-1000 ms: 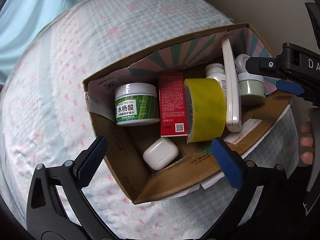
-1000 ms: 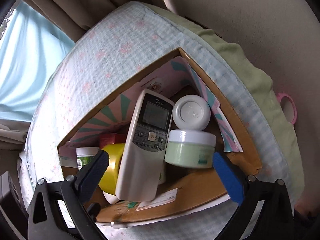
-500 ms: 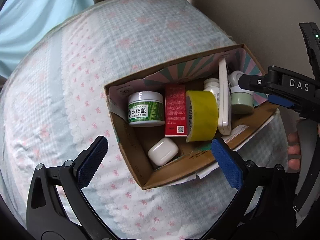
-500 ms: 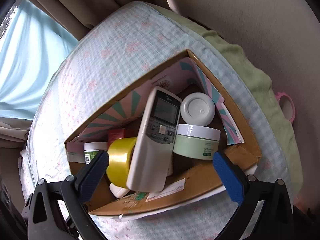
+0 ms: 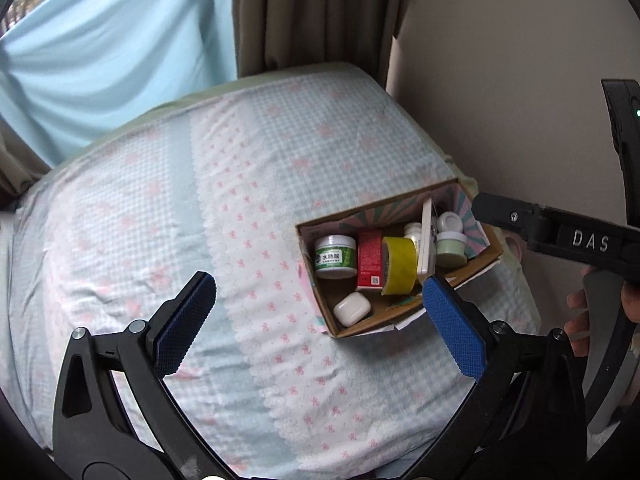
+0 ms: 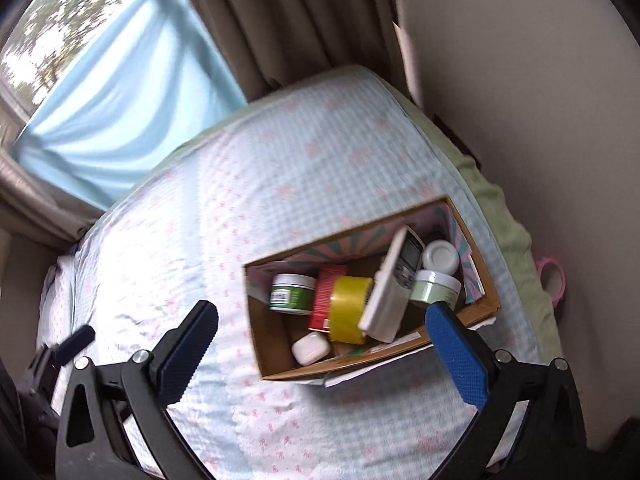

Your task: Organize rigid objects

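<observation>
Pink tape roll [image 6: 554, 280] appears only in right wrist view

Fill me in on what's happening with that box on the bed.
A person holds two grippers above the bed, both open and empty. The left gripper and right gripper hover short of the cardboard box. Packed inside are a green jar, red carton, yellow tape roll, white remote, pale green jar and white earbud case. Nothing is being gripped.
</observation>
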A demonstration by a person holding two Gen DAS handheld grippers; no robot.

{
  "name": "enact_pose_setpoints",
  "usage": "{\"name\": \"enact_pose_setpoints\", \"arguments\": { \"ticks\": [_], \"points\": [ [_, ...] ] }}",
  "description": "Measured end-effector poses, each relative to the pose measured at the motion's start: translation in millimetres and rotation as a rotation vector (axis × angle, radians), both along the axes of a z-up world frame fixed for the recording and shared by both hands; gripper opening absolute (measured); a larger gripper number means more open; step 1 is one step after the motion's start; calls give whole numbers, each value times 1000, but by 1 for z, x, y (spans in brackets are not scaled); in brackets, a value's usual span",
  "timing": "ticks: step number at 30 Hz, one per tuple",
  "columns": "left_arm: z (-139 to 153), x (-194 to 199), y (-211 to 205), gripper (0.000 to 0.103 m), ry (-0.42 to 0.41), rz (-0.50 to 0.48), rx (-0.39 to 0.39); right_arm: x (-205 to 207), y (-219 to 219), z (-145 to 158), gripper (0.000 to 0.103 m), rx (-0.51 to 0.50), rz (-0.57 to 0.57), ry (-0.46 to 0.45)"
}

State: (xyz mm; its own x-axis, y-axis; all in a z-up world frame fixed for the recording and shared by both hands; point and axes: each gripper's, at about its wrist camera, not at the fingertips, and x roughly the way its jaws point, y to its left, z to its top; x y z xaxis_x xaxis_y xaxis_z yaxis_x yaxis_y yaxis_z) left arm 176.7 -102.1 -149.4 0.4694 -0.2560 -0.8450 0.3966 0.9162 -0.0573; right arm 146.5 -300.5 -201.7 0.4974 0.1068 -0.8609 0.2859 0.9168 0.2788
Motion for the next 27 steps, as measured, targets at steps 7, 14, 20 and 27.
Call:
{"name": "enact_pose_setpoints", "arguments": {
  "ticks": [7, 14, 20, 27],
  "points": [
    [97, -29, 83, 103, -180, 176, -73, -19, 72, 102, 103, -150, 157, -175],
    [157, -70, 127, 103, -390, 206, -71, -53, 114, 179, 103, -321, 174, -352],
    [162, -99, 158, 103, -447, 268, -106, -84, 133, 185, 103, -383, 167, -428],
    [162, -118, 176, 103, -478, 291, -124, -92, 147, 174, 103, -348, 186, -438]
  ]
}}
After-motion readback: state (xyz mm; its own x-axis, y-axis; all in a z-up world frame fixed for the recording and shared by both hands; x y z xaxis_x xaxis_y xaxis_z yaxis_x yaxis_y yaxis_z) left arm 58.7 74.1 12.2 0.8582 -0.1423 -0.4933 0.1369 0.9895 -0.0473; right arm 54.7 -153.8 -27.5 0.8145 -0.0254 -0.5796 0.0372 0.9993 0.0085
